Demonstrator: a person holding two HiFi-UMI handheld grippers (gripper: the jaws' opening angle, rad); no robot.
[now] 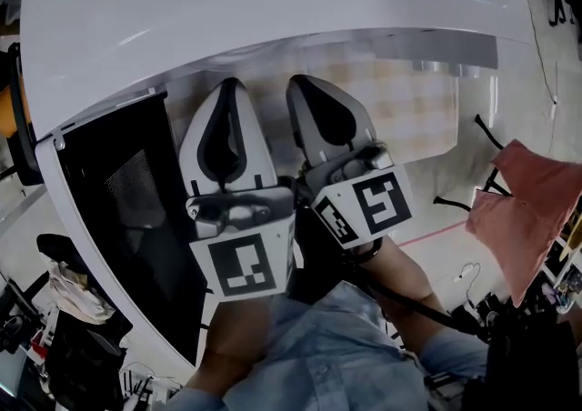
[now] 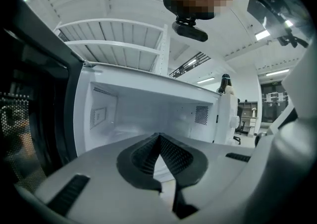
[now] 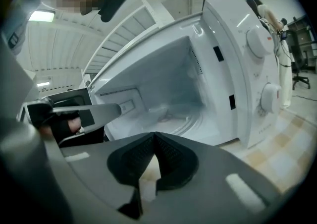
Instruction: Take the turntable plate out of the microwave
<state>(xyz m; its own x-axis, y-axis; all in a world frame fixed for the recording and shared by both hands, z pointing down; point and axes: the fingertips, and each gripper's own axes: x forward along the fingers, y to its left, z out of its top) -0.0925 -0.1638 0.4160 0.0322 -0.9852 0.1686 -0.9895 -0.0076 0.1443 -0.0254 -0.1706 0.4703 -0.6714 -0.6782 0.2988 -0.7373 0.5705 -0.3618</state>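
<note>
**Both claws closed in front of the open microwave, plate inside**

Head view: the white microwave [image 1: 273, 0] is standing on a checked table [image 1: 418, 100] with its dark door [image 1: 118, 209] hanging open to the left. The left claw [image 1: 230, 84] and the right claw [image 1: 298, 82] are sitting side by side just in front of the opening, tips pointing into it. The overhanging top of the microwave is hiding the cavity floor here.

Left gripper view: the left claw is facing the empty-looking white cavity, with the open door showing dark at the left edge. Its ribbed pads [image 2: 143, 156] are meeting at the tips, with nothing between them. The jaws themselves are covering the cavity floor.

Right gripper view: the right claw is likewise closed, pads [image 3: 171, 161] touching at the tip and gripping nothing. Beyond it, the turntable plate [image 3: 181, 121] is lying flat on the cavity floor, well inside the microwave and apart from both claws. Two round knobs [image 3: 257, 39] are showing on the front panel to the right of the opening.
</note>
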